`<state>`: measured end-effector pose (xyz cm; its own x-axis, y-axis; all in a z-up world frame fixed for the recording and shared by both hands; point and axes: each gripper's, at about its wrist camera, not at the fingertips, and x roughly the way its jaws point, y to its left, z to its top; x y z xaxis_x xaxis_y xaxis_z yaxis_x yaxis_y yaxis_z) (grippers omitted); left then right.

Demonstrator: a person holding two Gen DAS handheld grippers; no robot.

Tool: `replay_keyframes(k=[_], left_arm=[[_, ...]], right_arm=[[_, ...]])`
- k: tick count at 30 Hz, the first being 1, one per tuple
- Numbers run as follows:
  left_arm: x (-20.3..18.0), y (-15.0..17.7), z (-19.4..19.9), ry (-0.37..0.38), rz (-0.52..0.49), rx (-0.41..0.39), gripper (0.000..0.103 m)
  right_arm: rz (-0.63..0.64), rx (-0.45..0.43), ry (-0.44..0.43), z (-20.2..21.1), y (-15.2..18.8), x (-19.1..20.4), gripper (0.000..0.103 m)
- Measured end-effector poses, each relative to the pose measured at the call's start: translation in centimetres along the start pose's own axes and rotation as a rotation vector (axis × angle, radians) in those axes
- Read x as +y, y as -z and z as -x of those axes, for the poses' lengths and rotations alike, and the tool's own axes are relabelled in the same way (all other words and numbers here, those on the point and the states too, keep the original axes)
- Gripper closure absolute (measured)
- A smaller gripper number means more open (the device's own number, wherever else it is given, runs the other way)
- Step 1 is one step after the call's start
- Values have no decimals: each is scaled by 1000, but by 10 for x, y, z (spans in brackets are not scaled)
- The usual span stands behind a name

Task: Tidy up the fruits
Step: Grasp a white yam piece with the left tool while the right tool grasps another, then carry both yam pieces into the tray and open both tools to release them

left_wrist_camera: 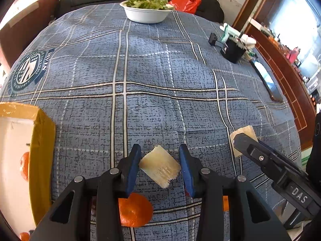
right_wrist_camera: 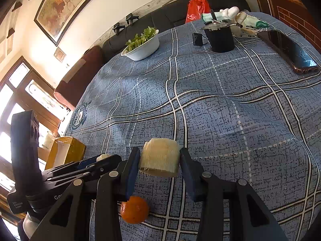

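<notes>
I have a pale, fibrous peeled chunk of fruit in each gripper. My left gripper [left_wrist_camera: 159, 165] is closed on a squarish cream-coloured fibrous piece [left_wrist_camera: 159, 165], which sits tilted between the blue pads, touching both, lifted clear of the blue plaid cloth on the table [left_wrist_camera: 140, 70]. My right gripper [right_wrist_camera: 159, 160] clamps a stubby, cylindrical pale-yellow fibrous chunk [right_wrist_camera: 159, 156] across its flat ends, so the rounded side faces forward and cannot roll out.

Below and behind the left gripper's fingertips a round orange tangerine [left_wrist_camera: 134, 210] lies on the cloth; the right wrist view shows what I take to be the same fruit under its own left finger. To the left of the left gripper stands an open yellow cardboard box with a white inside [left_wrist_camera: 43, 156], and at least one orange fruit already shows in it. I judge that box to be the collecting place, which is why both pieces are held off the cloth rather than resting there.

Far ahead of both grippers sit a white bowl of green leaves [left_wrist_camera: 147, 13], a black cup holding utensils [right_wrist_camera: 220, 38] and a dark phone [right_wrist_camera: 289, 50]; none lies in my way.
</notes>
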<state>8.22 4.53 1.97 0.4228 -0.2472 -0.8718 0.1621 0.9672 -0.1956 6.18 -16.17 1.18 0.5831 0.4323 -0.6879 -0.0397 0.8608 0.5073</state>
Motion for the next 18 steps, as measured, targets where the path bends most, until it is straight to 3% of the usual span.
replay_keyframes(k=[4,9,13,18], left_arm=[[6,7,26,26,30,-49,65],[27,27,88,35,66,-159,65],[66,50,139,-48,115,-246,65],[134,91,189,-215,215,-314,65]], right_arm=[[9,-14,-6,2,0,2,59],[41,-30,-25,7,4,10,59],[124,-65,-21,14,10,30,59],[235,-87,-35,22,25,70,59]])
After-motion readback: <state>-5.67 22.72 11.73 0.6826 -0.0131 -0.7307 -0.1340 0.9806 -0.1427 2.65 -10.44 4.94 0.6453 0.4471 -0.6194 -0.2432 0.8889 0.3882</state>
